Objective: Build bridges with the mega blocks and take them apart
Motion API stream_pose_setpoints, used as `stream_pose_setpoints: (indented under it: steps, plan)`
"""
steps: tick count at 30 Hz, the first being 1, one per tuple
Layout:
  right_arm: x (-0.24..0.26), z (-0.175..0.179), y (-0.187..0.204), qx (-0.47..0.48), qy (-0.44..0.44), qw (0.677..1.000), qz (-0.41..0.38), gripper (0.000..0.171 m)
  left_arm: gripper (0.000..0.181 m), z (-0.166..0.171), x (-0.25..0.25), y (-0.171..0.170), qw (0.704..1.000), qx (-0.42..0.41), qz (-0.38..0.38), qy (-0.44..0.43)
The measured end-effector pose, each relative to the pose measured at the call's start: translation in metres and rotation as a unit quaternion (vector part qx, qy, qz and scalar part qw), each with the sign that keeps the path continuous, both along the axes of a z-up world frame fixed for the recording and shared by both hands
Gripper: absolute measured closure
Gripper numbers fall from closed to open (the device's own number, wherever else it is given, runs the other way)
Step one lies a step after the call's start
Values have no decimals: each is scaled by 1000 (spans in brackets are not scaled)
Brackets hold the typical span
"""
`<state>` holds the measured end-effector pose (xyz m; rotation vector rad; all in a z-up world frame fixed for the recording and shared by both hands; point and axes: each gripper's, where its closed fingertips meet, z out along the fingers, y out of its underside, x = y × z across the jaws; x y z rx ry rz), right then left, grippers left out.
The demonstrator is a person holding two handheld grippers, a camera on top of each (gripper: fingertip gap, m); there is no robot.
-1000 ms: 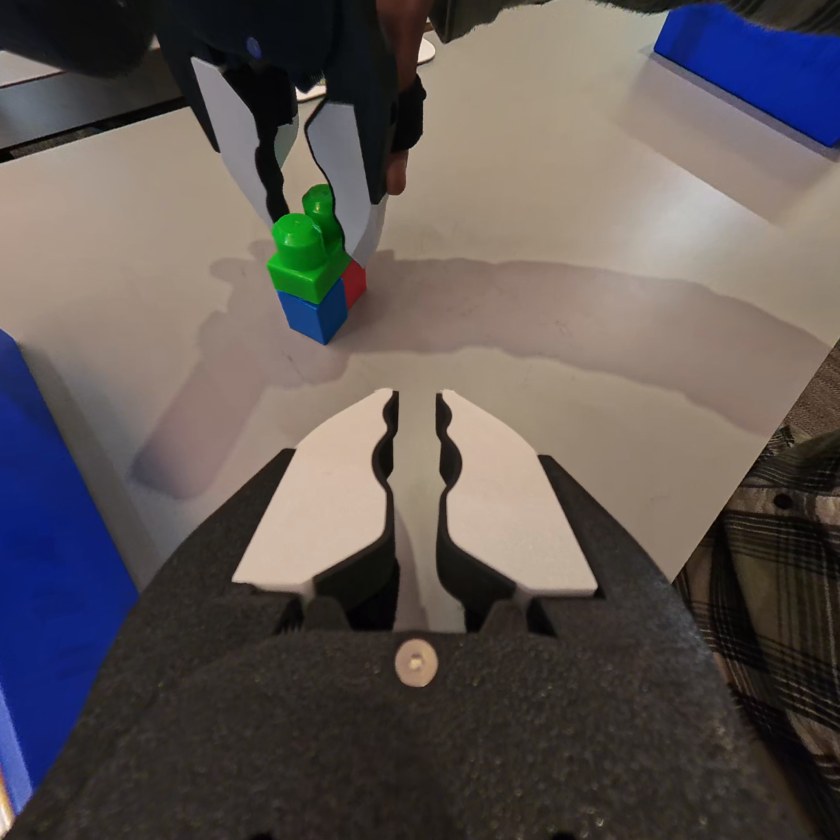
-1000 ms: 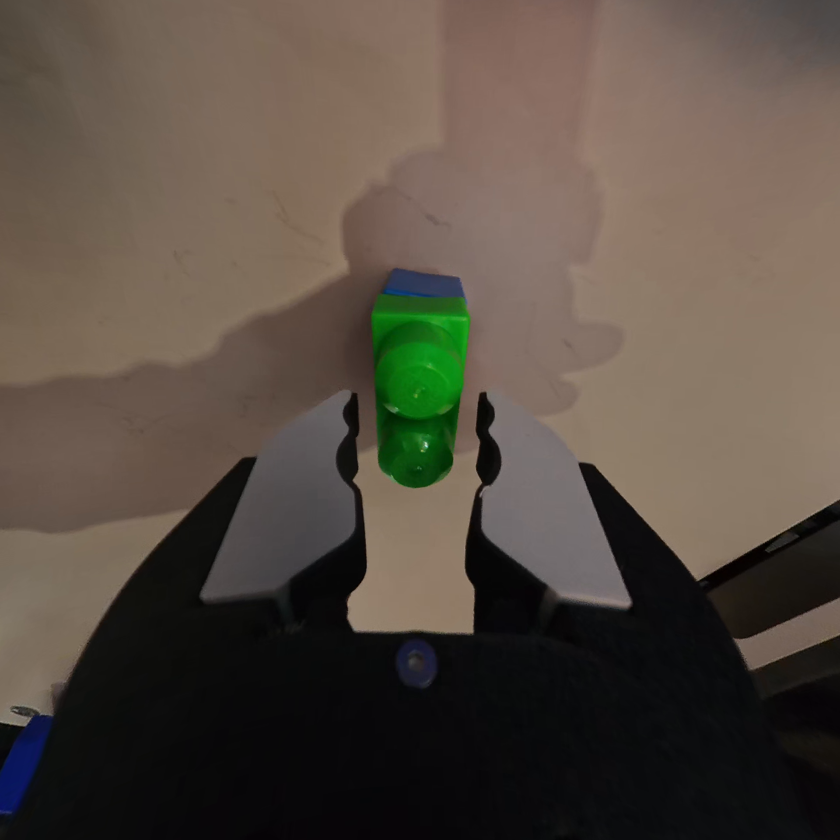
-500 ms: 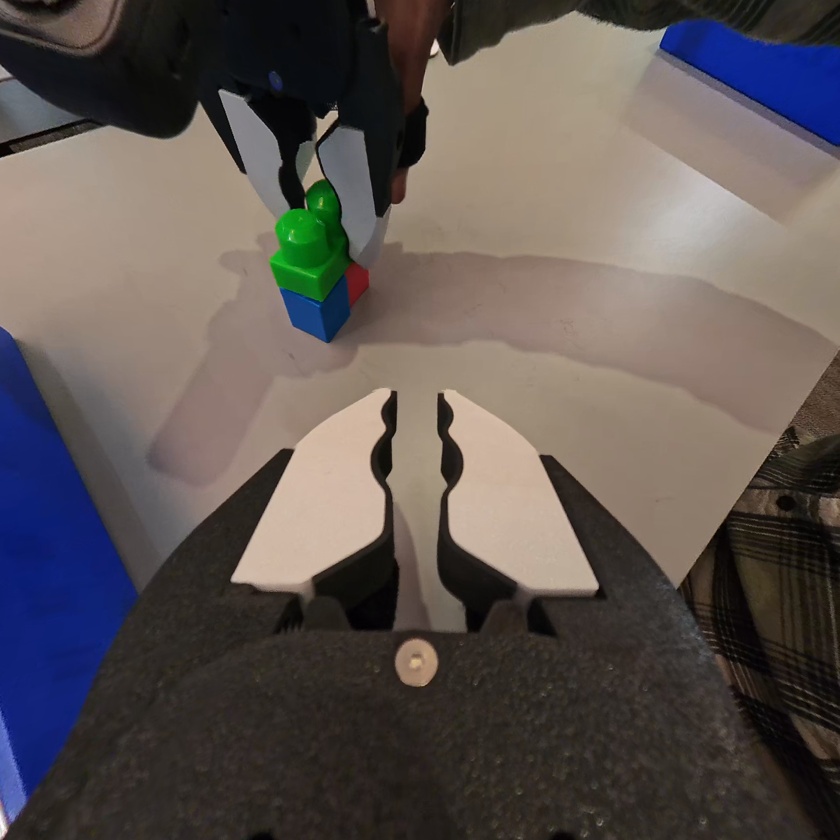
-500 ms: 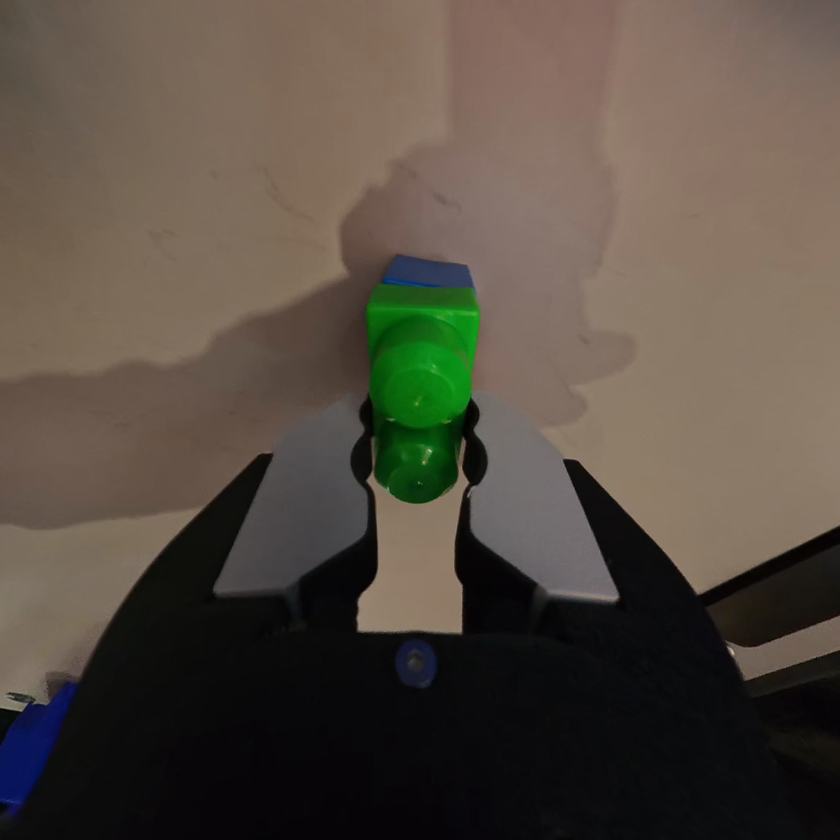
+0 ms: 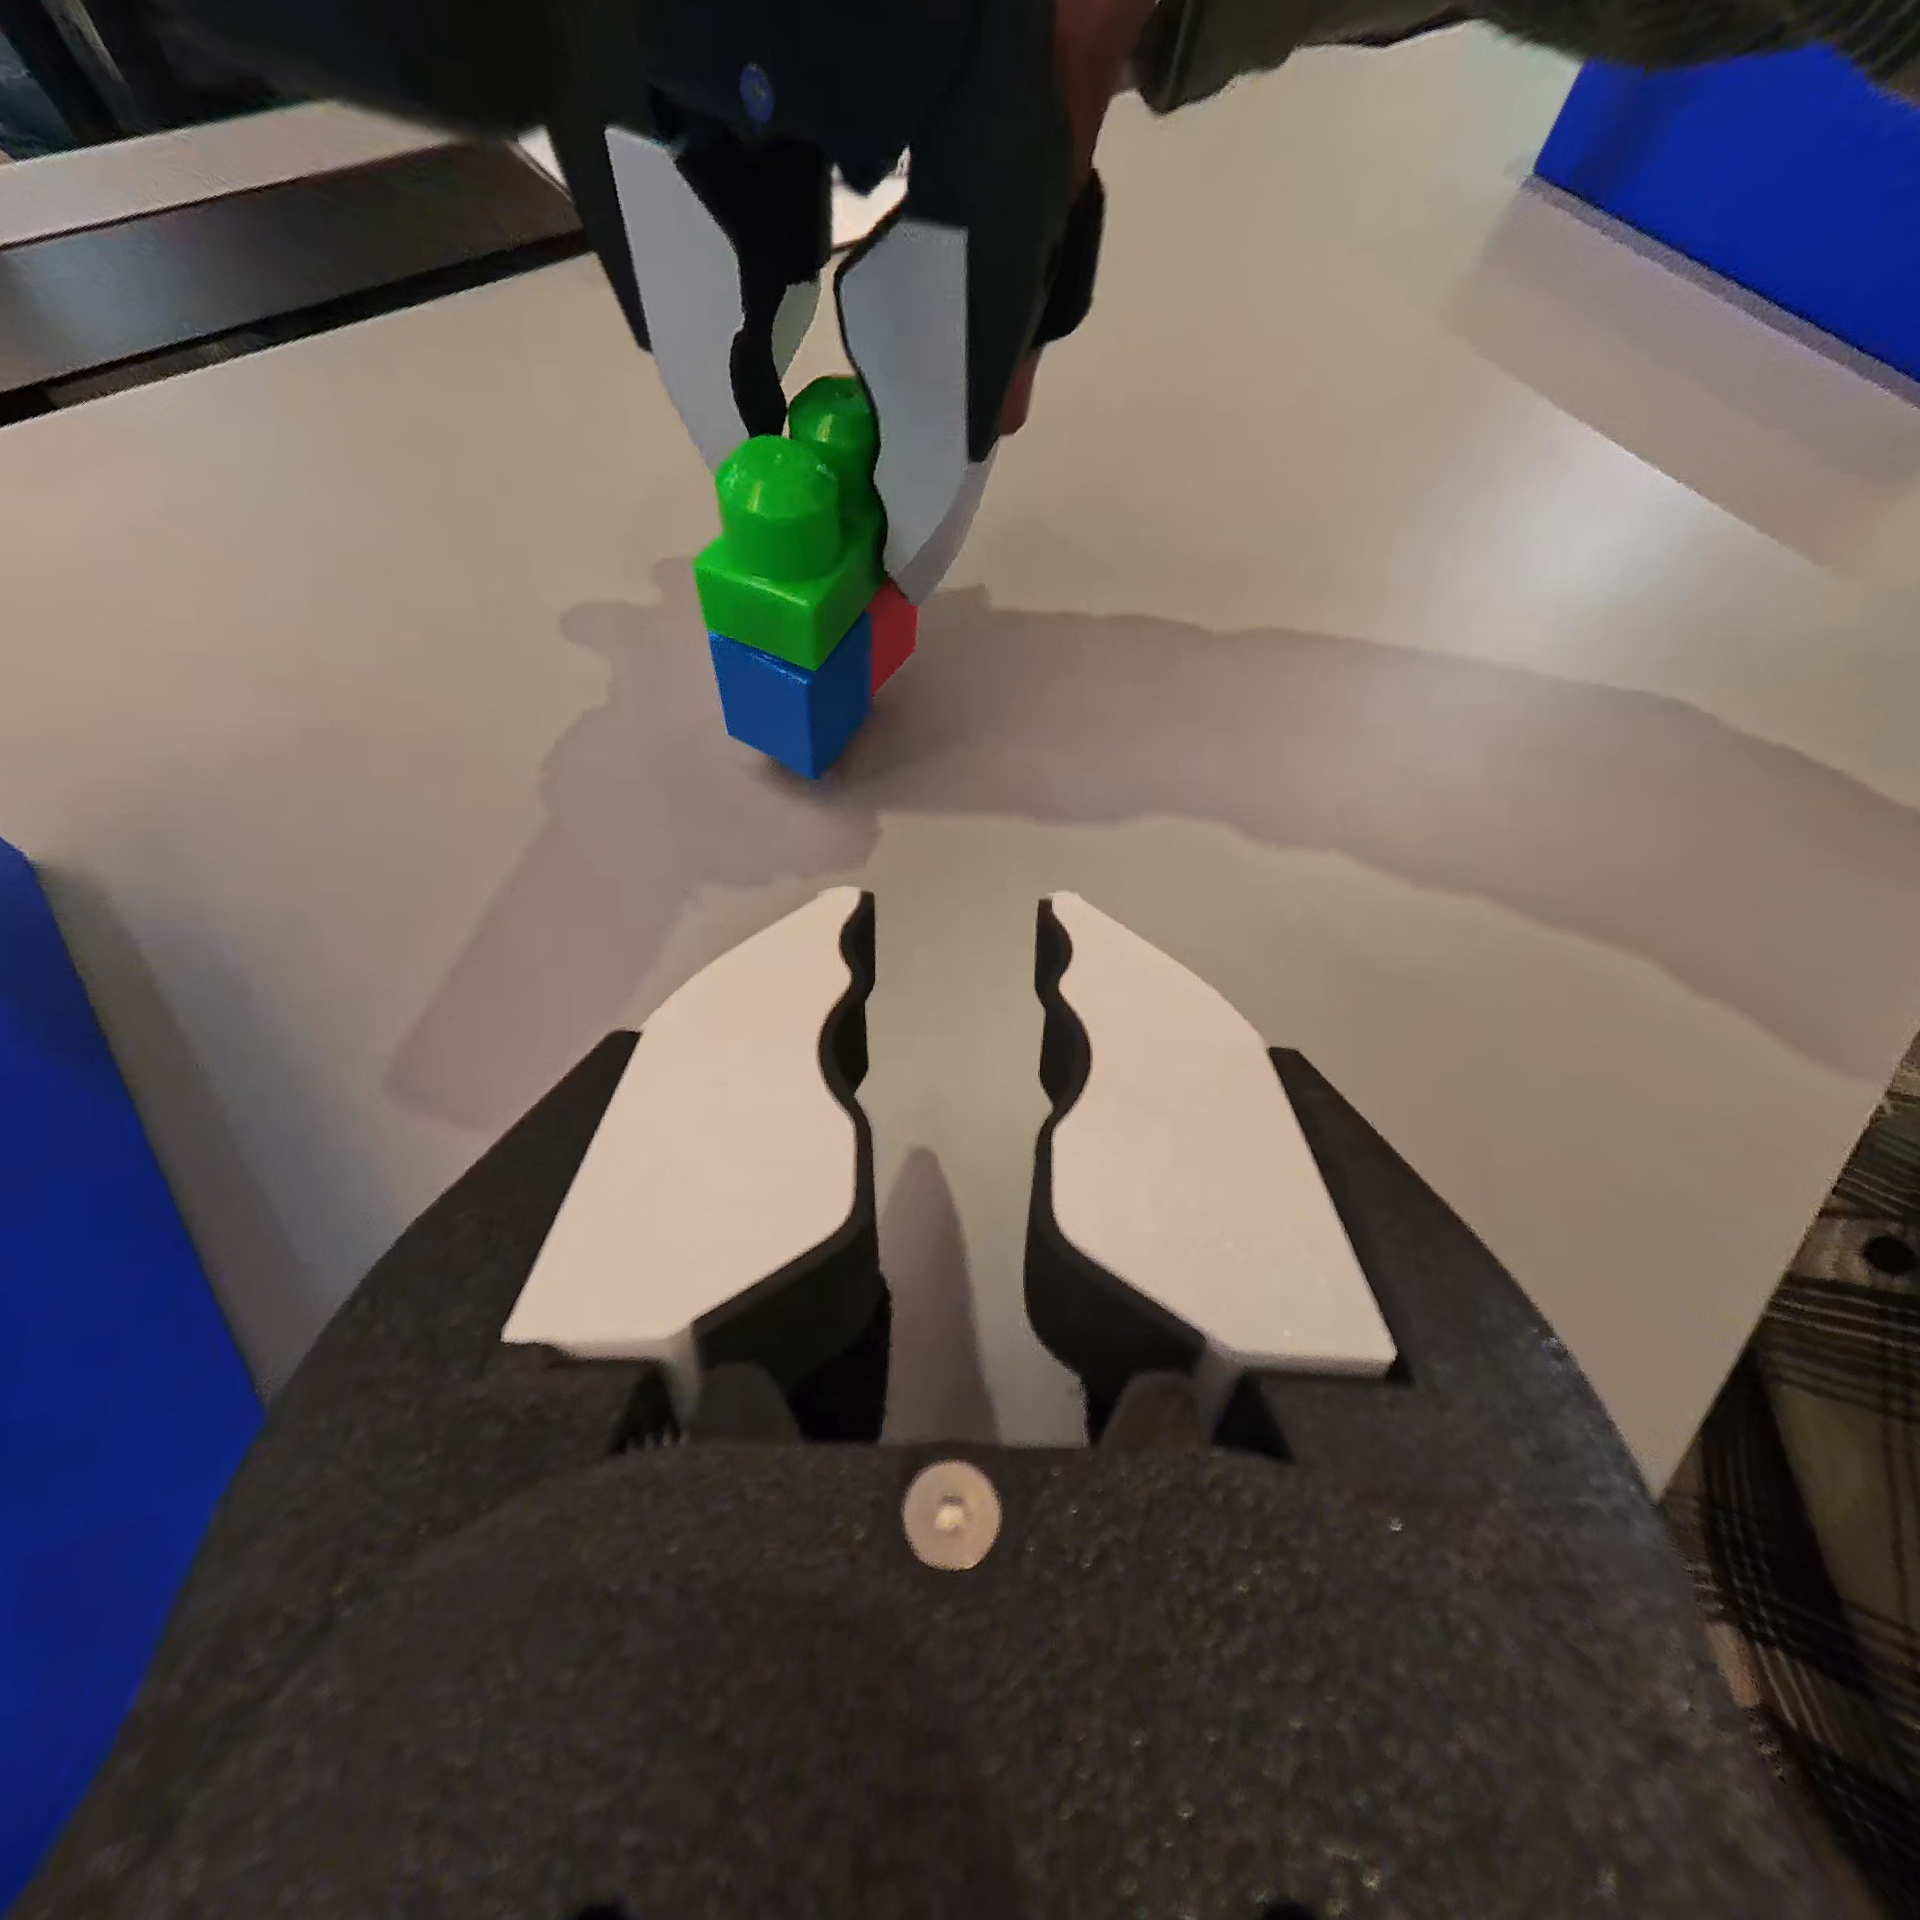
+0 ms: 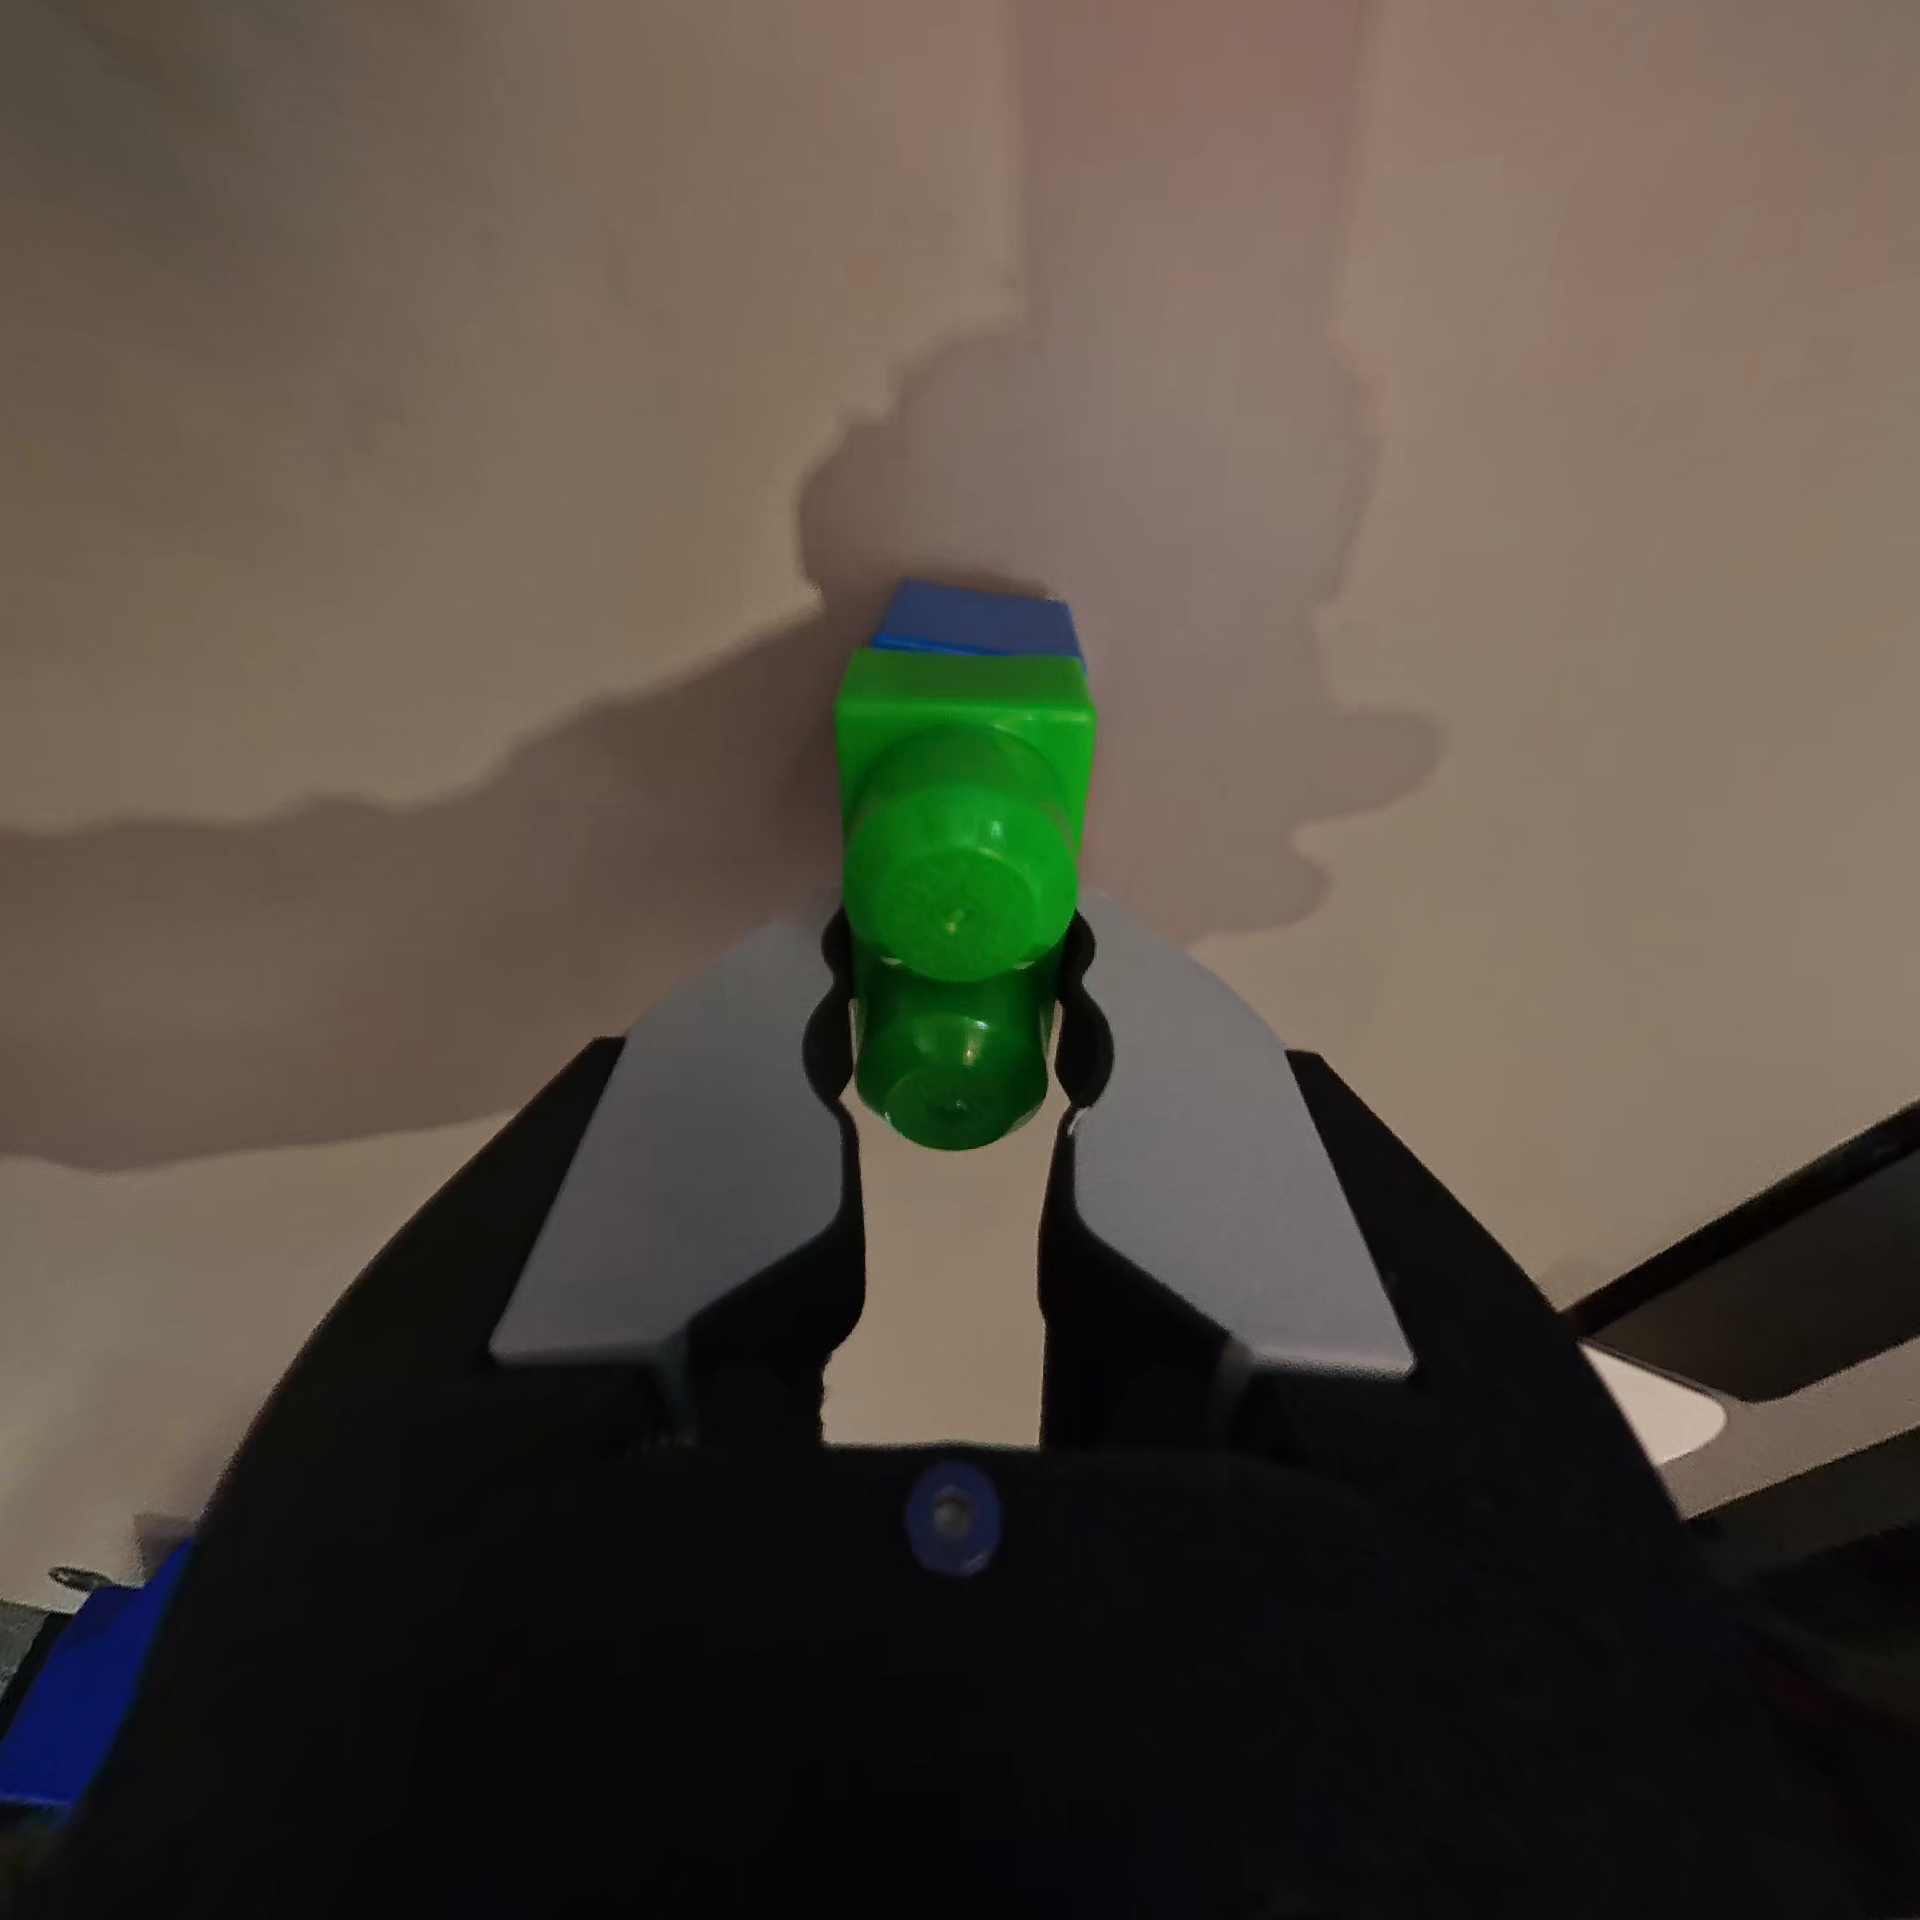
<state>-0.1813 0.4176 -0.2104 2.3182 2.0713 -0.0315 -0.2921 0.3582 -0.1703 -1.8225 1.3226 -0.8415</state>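
A small bridge stands on the white table (image 5: 1351, 520): a green two-stud block (image 5: 779, 592) lies across a blue block (image 5: 790, 696) and a red block (image 5: 894, 634). My right gripper (image 5: 831, 488) comes down from above and is shut on the green block at its far stud. In the right wrist view the green block (image 6: 966, 727) sits between the right gripper's (image 6: 961, 935) fingertips, with the blue block (image 6: 977, 623) showing beyond it; the red block is hidden there. My left gripper (image 5: 951, 904) is empty, slightly open, low over the table in front of the bridge.
A blue bin (image 5: 83, 1247) stands close on the left and another blue bin (image 5: 1745, 177) at the back right. The table edge runs down the right side, beside a plaid sleeve (image 5: 1849, 1455). A dark gap (image 5: 260, 270) crosses the back left. The grippers' ends are close to 12 cm from one another.
My right gripper went from open around the green block to shut on it. My left gripper moved nearer the bridge and its fingers spread a little.
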Motion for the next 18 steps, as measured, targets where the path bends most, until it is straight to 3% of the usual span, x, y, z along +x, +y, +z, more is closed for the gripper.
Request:
stream_pose_setpoints:
  steps: [8, 18]
  plan:
    - [26, 22, -11, 6, -2, 1000, -23, 136, 149, -5, 26, 12, 1000, -7, -12, -8]
    - [45, 24, -18, 4, -6, 999, -38, 136, 149, -4, 33, 10, 1000, -9, -16, -7]
